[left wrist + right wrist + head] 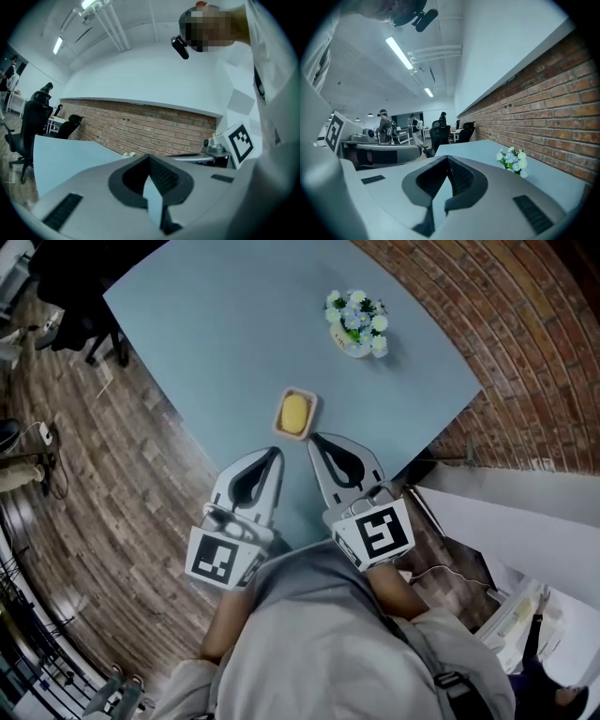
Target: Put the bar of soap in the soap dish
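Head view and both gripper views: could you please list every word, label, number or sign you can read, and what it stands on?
None: no readable words, numbers or brands in any view.
Left cube and right cube: black-and-white square patterns only, not letters.
Soap, soap dish and flower pot: no print visible.

A pale blue bench [216,324] stands on a floor [122,493] of dark wood planks. Its right edge runs along a red brick wall [543,98], which gives way higher up to plain white wall [154,79]. Black office chairs [443,133] and more desks sit beyond the bench's far end, another black chair [80,287] stands off its far left corner, and long strip lights [400,52] glow on the white ceiling [361,70].
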`<state>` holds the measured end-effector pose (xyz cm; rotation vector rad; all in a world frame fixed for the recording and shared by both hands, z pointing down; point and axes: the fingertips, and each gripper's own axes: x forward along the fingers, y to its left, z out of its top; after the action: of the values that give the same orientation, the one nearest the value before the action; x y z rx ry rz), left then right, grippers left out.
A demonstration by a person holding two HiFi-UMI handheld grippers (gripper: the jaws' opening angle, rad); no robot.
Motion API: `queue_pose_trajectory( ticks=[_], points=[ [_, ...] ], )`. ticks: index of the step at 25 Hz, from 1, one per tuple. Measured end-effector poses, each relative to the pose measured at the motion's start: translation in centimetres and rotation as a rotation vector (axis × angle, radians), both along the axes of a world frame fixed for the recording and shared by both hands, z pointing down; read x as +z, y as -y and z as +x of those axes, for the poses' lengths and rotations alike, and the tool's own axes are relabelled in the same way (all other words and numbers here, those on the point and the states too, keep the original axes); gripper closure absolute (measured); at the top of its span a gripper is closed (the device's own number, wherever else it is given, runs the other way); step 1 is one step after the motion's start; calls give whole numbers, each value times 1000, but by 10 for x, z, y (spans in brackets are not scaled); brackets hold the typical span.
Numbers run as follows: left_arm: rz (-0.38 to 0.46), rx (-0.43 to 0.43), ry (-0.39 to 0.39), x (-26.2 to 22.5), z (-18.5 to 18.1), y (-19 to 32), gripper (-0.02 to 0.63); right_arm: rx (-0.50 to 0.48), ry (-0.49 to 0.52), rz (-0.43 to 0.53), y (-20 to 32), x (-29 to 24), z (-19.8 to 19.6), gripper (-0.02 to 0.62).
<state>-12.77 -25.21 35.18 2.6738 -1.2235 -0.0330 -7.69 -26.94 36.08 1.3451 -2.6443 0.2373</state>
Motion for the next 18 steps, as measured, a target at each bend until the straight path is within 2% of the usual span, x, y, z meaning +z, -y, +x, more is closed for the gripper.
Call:
queue_pose_trajectory(
  ticks=[8, 18],
  points=[
    [24, 20, 14, -16, 3, -14, 603, 11, 14, 41, -24, -25, 1, 581],
    [36, 31, 31, -23, 10, -20, 603, 51, 32, 32, -30, -32, 8, 581]
  ],
)
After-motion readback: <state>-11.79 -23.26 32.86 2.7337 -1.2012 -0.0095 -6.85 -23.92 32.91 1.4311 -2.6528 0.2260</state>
